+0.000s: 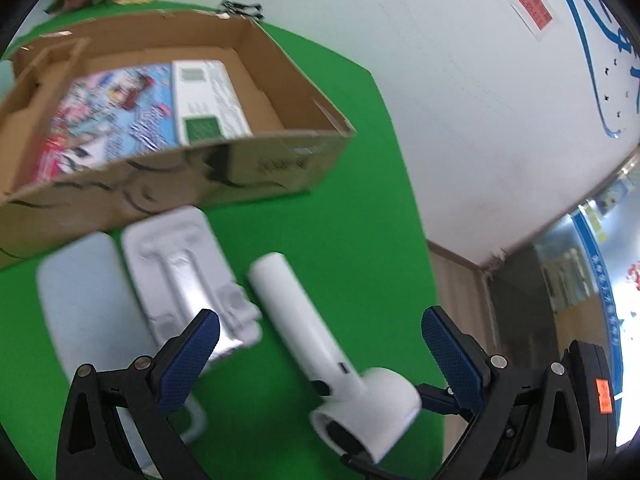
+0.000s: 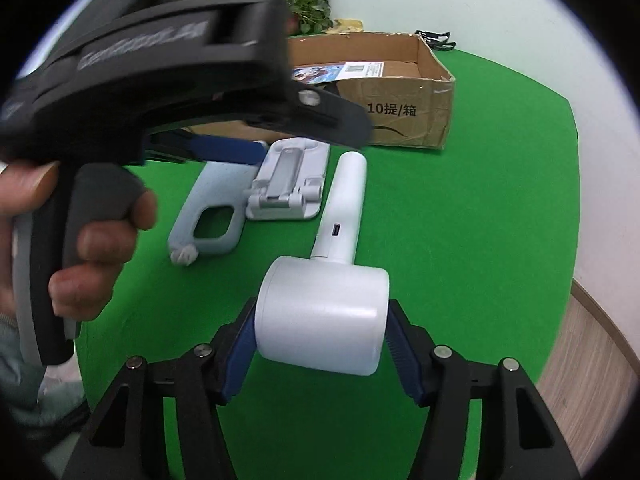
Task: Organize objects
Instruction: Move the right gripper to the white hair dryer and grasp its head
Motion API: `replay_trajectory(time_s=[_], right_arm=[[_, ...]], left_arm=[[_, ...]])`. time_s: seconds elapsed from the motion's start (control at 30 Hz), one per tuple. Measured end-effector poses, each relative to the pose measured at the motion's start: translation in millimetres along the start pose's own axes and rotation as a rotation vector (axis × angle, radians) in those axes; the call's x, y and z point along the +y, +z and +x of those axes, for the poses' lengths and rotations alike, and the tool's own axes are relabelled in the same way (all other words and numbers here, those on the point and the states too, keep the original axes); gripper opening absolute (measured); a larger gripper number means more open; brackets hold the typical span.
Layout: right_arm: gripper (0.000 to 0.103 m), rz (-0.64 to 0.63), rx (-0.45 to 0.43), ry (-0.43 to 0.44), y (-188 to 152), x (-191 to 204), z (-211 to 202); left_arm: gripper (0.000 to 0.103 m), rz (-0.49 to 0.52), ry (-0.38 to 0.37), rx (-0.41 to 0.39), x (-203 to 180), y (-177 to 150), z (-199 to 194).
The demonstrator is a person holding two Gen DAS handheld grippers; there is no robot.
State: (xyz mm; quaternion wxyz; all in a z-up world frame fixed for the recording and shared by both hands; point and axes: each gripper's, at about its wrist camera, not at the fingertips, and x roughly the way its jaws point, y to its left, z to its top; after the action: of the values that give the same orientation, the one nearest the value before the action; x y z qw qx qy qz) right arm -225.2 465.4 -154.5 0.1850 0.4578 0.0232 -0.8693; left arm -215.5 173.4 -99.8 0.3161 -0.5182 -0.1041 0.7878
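Observation:
A white hair dryer (image 2: 324,312) lies on the green table, handle pointing toward the cardboard box (image 2: 404,120). My right gripper (image 2: 322,344) is shut on the dryer's round head, pads (image 2: 240,352) on both sides. In the left wrist view the dryer (image 1: 304,328) lies between my left gripper's (image 1: 320,340) wide-open fingers, untouched. A white folding stand (image 1: 188,276) and a pale blue cutting board (image 1: 84,304) lie left of the dryer. The box (image 1: 256,168) holds a colourful flat package (image 1: 120,116).
The green table (image 2: 480,220) ends at the right, with wooden floor (image 2: 588,352) beyond. A potted plant (image 2: 308,4) and black clips (image 2: 436,40) sit behind the box. The hand holding the left gripper (image 2: 100,240) fills the left of the right wrist view.

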Motion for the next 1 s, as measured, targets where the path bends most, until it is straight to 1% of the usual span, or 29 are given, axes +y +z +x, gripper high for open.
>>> replay_trajectory(time_s=[0.1, 0.17, 0.2, 0.27, 0.4, 0.47, 0.53, 0.6, 0.67, 0.7, 0.73, 0.8, 0.83, 0.87, 1.0], right_arm=[[0.060, -0.027, -0.007, 0.004, -10, 3, -8], [0.060, -0.013, -0.003, 0.010, -12, 2, -10], [0.060, 0.014, -0.003, 0.021, -12, 0, -11], [0.061, 0.047, -0.017, 0.037, -9, -2, -15], [0.067, 0.039, -0.034, 0.034, 1, 2, -18], [0.068, 0.042, -0.026, 0.023, 6, 5, -14], [0.070, 0.055, -0.004, 0.019, 12, 2, -9], [0.070, 0.076, 0.000, 0.019, 13, 2, -6], [0.070, 0.081, 0.005, 0.010, 18, 3, -5], [0.068, 0.080, 0.012, 0.001, 17, 5, -3], [0.068, 0.076, 0.018, -0.011, 14, 6, -3], [0.067, 0.060, 0.038, -0.031, 12, 9, -2], [0.065, 0.059, 0.046, -0.032, 11, 9, -1], [0.064, 0.062, 0.059, -0.032, 8, 5, 1], [0.064, 0.068, 0.051, -0.036, 1, 6, -4]], left_arm=[[0.098, -0.012, -0.012, 0.038, -2, -4, 12], [0.090, -0.037, -0.047, 0.062, 0, -7, 17], [0.088, -0.047, -0.069, 0.074, 0, -9, 20], [0.078, -0.068, -0.103, 0.091, 3, -10, 24], [0.077, -0.093, -0.105, 0.096, 8, -5, 31], [0.073, -0.121, -0.100, 0.112, 13, -2, 35], [0.065, -0.158, -0.083, 0.134, 20, 2, 40], [0.061, -0.185, -0.087, 0.137, 23, 7, 45], [0.050, -0.199, -0.079, 0.142, 28, 12, 48], [0.048, -0.209, -0.079, 0.145, 32, 14, 50], [0.043, -0.215, -0.078, 0.146, 34, 16, 52], [0.035, -0.208, -0.071, 0.148, 40, 21, 53], [0.033, -0.204, -0.069, 0.149, 41, 22, 53], [0.032, -0.201, -0.073, 0.151, 43, 24, 53], [0.032, -0.203, -0.088, 0.155, 48, 25, 56]])
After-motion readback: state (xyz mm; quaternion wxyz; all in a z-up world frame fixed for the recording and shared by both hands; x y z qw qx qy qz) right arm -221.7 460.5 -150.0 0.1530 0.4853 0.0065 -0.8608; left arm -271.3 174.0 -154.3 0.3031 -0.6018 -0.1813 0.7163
